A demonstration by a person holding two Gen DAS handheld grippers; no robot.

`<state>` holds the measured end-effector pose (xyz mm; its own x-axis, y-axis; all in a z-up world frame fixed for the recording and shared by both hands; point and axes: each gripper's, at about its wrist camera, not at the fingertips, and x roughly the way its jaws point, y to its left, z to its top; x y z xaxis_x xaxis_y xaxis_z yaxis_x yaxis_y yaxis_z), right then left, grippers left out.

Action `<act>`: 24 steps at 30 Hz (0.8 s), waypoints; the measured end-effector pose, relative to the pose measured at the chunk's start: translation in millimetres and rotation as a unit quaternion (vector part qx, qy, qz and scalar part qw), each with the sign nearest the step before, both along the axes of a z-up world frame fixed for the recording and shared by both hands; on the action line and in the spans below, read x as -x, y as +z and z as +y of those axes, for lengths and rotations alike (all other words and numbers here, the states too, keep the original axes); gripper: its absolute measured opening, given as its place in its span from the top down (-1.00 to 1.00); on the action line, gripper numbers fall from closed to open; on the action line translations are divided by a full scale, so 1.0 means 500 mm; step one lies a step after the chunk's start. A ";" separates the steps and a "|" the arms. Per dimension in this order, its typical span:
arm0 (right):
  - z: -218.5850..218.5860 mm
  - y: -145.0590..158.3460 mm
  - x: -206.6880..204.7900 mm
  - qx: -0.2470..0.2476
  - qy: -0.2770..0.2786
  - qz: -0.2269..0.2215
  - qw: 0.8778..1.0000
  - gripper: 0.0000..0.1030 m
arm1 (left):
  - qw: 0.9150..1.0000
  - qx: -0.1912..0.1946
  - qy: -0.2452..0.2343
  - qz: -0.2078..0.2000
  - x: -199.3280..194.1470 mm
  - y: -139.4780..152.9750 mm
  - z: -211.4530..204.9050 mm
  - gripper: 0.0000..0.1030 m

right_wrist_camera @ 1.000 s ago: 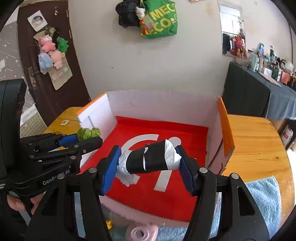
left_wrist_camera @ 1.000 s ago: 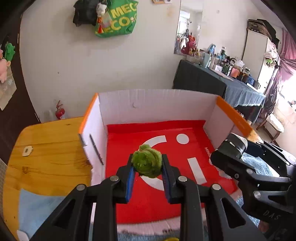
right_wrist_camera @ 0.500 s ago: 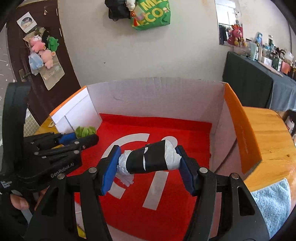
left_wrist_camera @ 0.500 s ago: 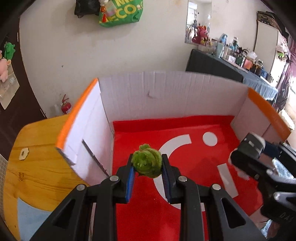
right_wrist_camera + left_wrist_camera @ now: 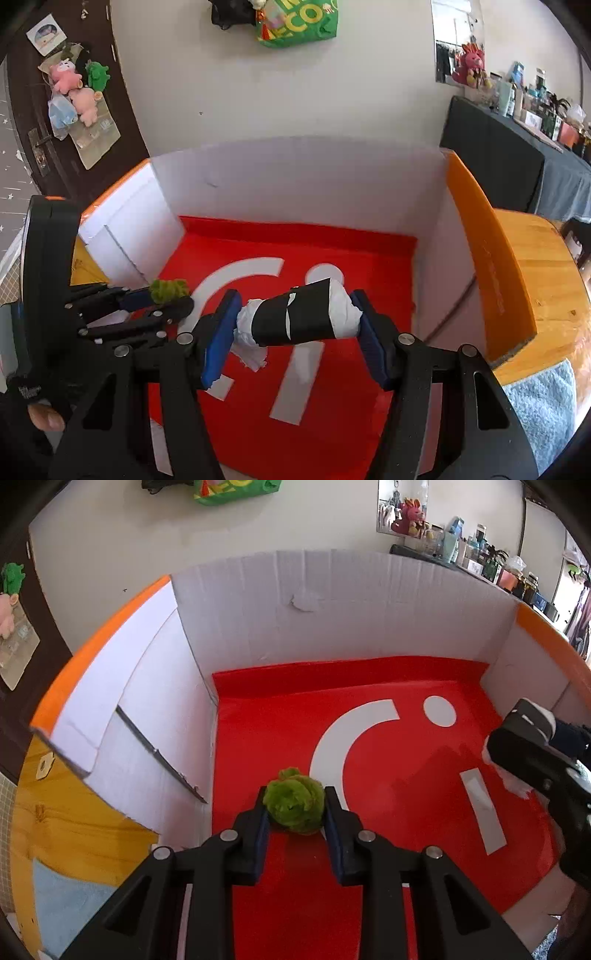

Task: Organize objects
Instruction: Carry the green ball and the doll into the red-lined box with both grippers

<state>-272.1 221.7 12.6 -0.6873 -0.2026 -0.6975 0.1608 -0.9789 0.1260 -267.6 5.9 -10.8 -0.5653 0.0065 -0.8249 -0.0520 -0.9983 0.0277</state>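
In the right wrist view, a dark brown door [image 5: 33, 122] is filling the upper left of the frame, with pink and green plush toys [image 5: 75, 86] hanging on it. Below them, at lower left, the left gripper [image 5: 168, 295] is reaching in over the box, its jaws clenched on a fuzzy green ball [image 5: 168, 290]; white lettering on its black body is too blurred to read. In the left wrist view the same green ball [image 5: 294, 805] is sitting between the blue pads [image 5: 263, 825] at centre frame, just above the red floor; whether it is touching the floor cannot be told.

Moving right, a green shopping bag [image 5: 299, 22] is hanging at top centre, showing yellow letters "ECO"; the rest is cut off. Beneath it, the cardboard box [image 5: 295, 177] is standing open, with white inner walls, orange flaps at either side and a red floor bearing a white arc, dot and bar. At centre, the right gripper [image 5: 295, 325] is grasping a black-and-white wrapped roll [image 5: 295, 319] by its ends, holding it crosswise over the red floor.

Further right, the wooden table [image 5: 543, 266] is showing beyond the orange flap, a light blue towel [image 5: 543, 413] is lying at lower right, and a dark-clothed side table [image 5: 517, 173] crowded with bottles is standing at upper right, beside a pink plush [image 5: 472, 62].
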 end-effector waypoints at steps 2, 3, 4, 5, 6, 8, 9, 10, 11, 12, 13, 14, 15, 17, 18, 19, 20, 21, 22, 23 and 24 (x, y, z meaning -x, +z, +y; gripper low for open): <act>-0.001 -0.001 -0.001 -0.003 0.004 -0.006 1.000 -0.14 | 1.000 -0.020 0.002 -0.009 -0.006 0.001 -0.008 0.43; -0.003 -0.001 -0.001 -0.007 0.007 -0.009 1.000 -0.14 | 0.999 -0.030 0.003 -0.014 -0.011 0.001 -0.012 0.43; -0.006 0.000 0.000 -0.010 0.010 -0.013 1.000 -0.14 | 0.999 -0.038 0.002 -0.017 -0.015 0.003 -0.015 0.43; -0.007 0.002 0.002 -0.010 0.012 -0.014 1.000 -0.14 | 0.999 -0.043 0.002 -0.018 -0.016 0.005 -0.017 0.43; -0.008 0.005 0.004 -0.010 0.014 -0.014 1.000 -0.14 | 0.999 -0.052 0.003 -0.017 -0.015 0.010 -0.020 0.43; -0.012 0.015 0.012 -0.005 0.020 -0.017 1.000 -0.14 | 0.998 -0.059 0.005 -0.010 -0.009 0.022 -0.023 0.43; -0.015 0.017 0.017 -0.005 0.024 -0.020 1.000 -0.14 | 0.998 -0.061 0.006 -0.006 -0.005 0.027 -0.024 0.43; -0.019 0.016 0.023 -0.009 0.026 -0.023 0.999 -0.14 | 0.998 -0.063 0.007 -0.004 0.001 0.030 -0.024 0.43; -0.022 0.014 0.029 -0.014 0.027 -0.029 0.999 -0.14 | 0.998 -0.065 0.008 -0.005 0.006 0.030 -0.024 0.43; -0.024 0.011 0.034 -0.015 0.028 -0.034 0.999 -0.14 | 0.998 -0.068 0.009 -0.007 0.011 0.030 -0.026 0.43; -0.024 0.008 0.040 -0.015 0.028 -0.040 0.999 -0.14 | 0.997 -0.071 0.010 -0.006 0.014 0.029 -0.029 0.43; -0.024 0.004 0.045 -0.016 0.028 -0.048 0.998 -0.14 | 0.997 -0.071 0.012 -0.006 0.020 0.028 -0.030 0.43; -0.025 0.002 0.048 -0.016 0.028 -0.054 0.998 -0.14 | 0.997 -0.071 0.014 -0.006 0.024 0.027 -0.032 0.43; -0.028 -0.006 0.055 -0.020 0.032 -0.075 0.997 -0.14 | 0.997 -0.076 0.016 -0.011 0.030 0.025 -0.036 0.43; -0.031 -0.011 0.058 -0.024 0.033 -0.085 0.996 -0.14 | 0.997 -0.075 0.017 -0.013 0.029 0.023 -0.038 0.43; -0.033 -0.018 0.063 -0.028 0.033 -0.098 0.994 -0.14 | 0.997 -0.074 0.018 -0.015 0.014 0.020 -0.053 0.43; -0.035 -0.027 0.064 -0.033 0.032 -0.110 0.993 -0.14 | 0.997 -0.072 0.017 -0.017 0.015 0.019 -0.051 0.43; -0.036 -0.033 0.066 -0.039 0.030 -0.118 0.992 -0.14 | 0.997 -0.069 0.018 -0.019 0.015 0.018 -0.051 0.43; -0.037 -0.038 0.066 -0.043 0.027 -0.124 0.991 -0.14 | 0.997 -0.067 0.018 -0.021 0.015 0.017 -0.050 0.43; -0.036 -0.039 0.066 -0.045 0.024 -0.129 0.990 -0.14 | 0.997 -0.066 0.018 -0.022 0.014 0.016 -0.050 0.43; -0.036 -0.039 0.065 -0.046 0.023 -0.129 0.990 -0.14 | 0.997 -0.066 0.018 -0.023 0.013 0.015 -0.050 0.43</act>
